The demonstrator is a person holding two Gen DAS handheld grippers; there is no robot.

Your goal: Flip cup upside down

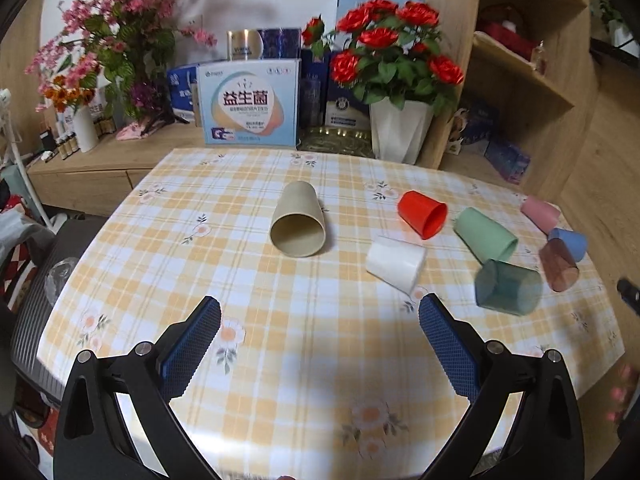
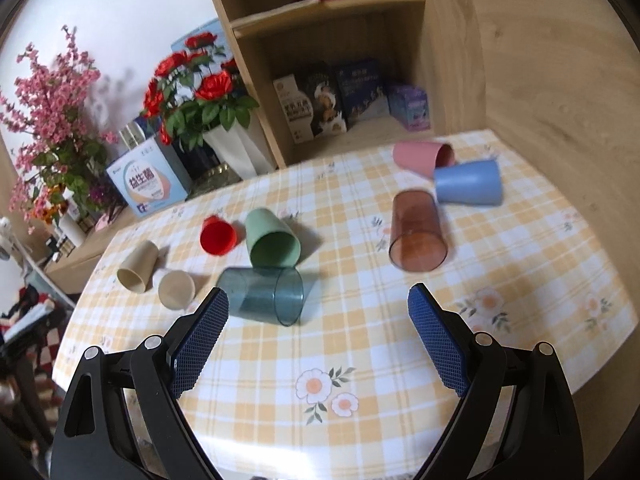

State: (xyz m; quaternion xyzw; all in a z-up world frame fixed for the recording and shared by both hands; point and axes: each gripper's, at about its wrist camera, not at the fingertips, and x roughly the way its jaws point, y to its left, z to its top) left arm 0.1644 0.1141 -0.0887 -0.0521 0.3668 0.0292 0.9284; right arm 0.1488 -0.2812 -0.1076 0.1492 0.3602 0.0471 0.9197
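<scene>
From where I sit, every cup on the checked surface (image 1: pixel 256 280) lies on its side, none yet turned mouth-down. Farthest left is the beige cup (image 1: pixel 298 220), alone, mouth facing my left hand-held gripper (image 1: pixel 320 320), whose jaws stand wide apart and hold nothing. It lies well clear of the others, so my worry there is rolling: a round cup on a slick cloth may spin away if one pad touches first.

Moving right, the white cup (image 1: pixel 396 264), red cup (image 1: pixel 422 214) and green cup (image 1: pixel 484 234) crowd together; reaching among them could knock a neighbour off course.

Next, the teal clear cup (image 2: pixel 262 294) lies just beside the left pad of my right hand-held gripper (image 2: pixel 318 320), also fully open and empty. A careless closing could nudge it into the green one touching its far side. The brown clear cup (image 2: pixel 418 232), blue cup (image 2: pixel 468 188) and pink cup (image 2: pixel 420 158) sit near the surface's far right edge, where a shove might send one over.
</scene>
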